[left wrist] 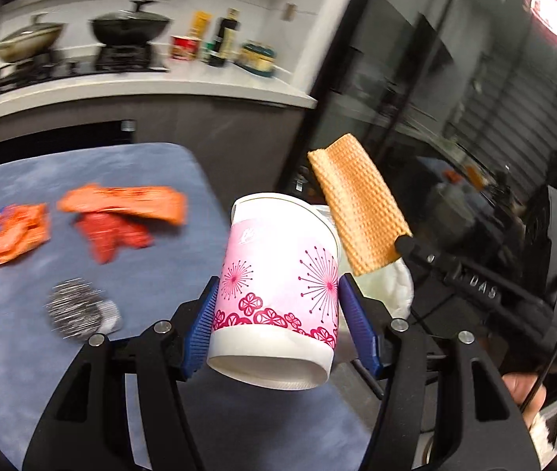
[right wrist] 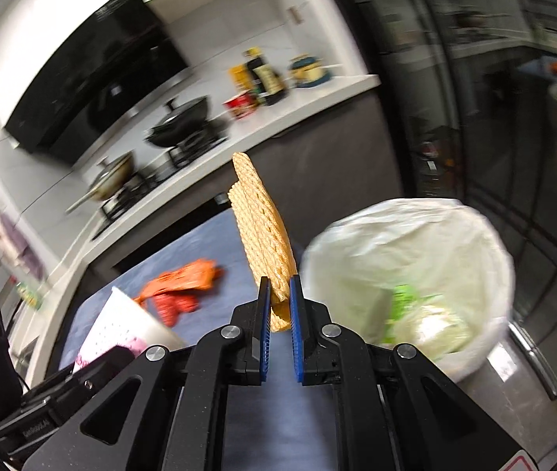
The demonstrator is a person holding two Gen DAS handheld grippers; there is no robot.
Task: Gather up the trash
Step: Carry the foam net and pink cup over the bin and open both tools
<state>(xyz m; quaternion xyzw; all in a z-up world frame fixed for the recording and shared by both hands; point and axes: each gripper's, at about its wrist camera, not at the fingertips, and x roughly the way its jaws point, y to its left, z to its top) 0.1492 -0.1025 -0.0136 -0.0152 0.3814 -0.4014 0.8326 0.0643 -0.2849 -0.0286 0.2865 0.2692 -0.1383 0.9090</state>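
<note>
Left wrist view: the left gripper (left wrist: 276, 325) sits at lower centre, its blue pads pressed on either side of a paper cup (left wrist: 278, 286), white with pink flower print, tilted with its base toward the camera. The jaws are spread only as wide as the cup, which hangs above the blue table (left wrist: 11, 345). Left of the cup, on the table, lie an orange wrapper (left wrist: 7, 235) at the far left, a longer orange packet (left wrist: 125, 204) overlapping a red wrapper (left wrist: 111, 237), and a steel scourer (left wrist: 80, 310) nearer the camera. At the right, the right gripper (left wrist: 402, 241) reaches in from the lower right edge, clamping the lower end of a tan foam net sleeve (left wrist: 357, 204) that points up and left, just behind the cup's rim. A kitchen counter (left wrist: 141, 86) with two woks and bottles runs across the top.

Right wrist view: the right gripper (right wrist: 279, 294) at lower centre has its jaws nearly together, pinching the bottom of the foam net sleeve (right wrist: 262, 227), which stands upright in mid frame. At the right is a trash bin (right wrist: 416, 259) lined with a pale bag, scraps inside it. At lower left the paper cup (right wrist: 121, 329) shows in part, with the orange packet (right wrist: 184, 278) and red wrapper (right wrist: 174, 306) on the table (right wrist: 207, 243) behind it.
</note>
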